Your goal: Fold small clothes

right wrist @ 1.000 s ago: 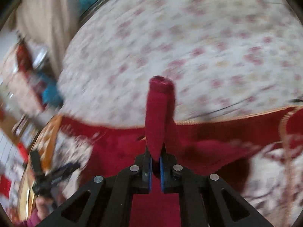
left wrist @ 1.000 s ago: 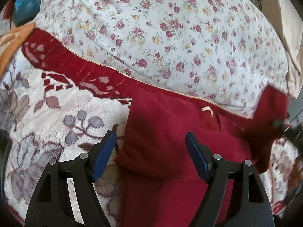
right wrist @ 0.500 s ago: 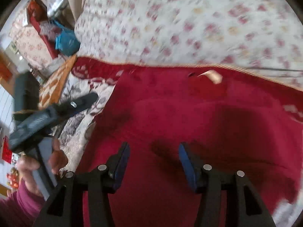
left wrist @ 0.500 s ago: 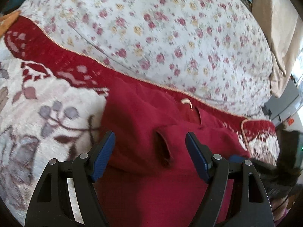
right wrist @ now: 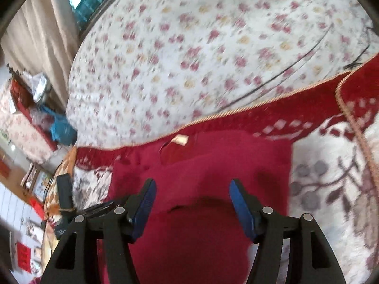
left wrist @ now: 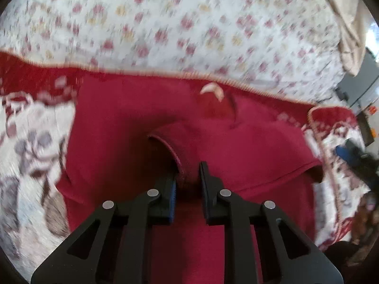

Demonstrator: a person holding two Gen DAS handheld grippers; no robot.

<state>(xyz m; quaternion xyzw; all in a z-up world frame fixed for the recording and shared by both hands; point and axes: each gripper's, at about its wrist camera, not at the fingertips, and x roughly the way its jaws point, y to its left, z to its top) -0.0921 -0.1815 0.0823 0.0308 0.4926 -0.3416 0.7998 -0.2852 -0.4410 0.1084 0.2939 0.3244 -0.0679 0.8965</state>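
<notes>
A small dark red garment (left wrist: 236,156) lies on a patterned blanket, its neck label (left wrist: 212,89) at the far side. One sleeve is folded across the body, its cuff (left wrist: 175,156) near the middle. My left gripper (left wrist: 187,177) has its fingers nearly closed around that cuff, with a narrow gap still showing. In the right wrist view the garment (right wrist: 213,170) lies below my right gripper (right wrist: 191,198), which is open, empty and held above the cloth. The left gripper shows at that view's left edge (right wrist: 64,203).
A red and white patterned blanket (right wrist: 331,165) lies under the garment. A large floral quilt (left wrist: 189,23) rises behind it. A curtain (right wrist: 40,42) and cluttered furniture (right wrist: 28,99) stand at the far left of the right wrist view.
My right gripper let go of the sleeve, opened and pulled back. My left gripper moved in over the folded sleeve's cuff and closed most of the way on it.
</notes>
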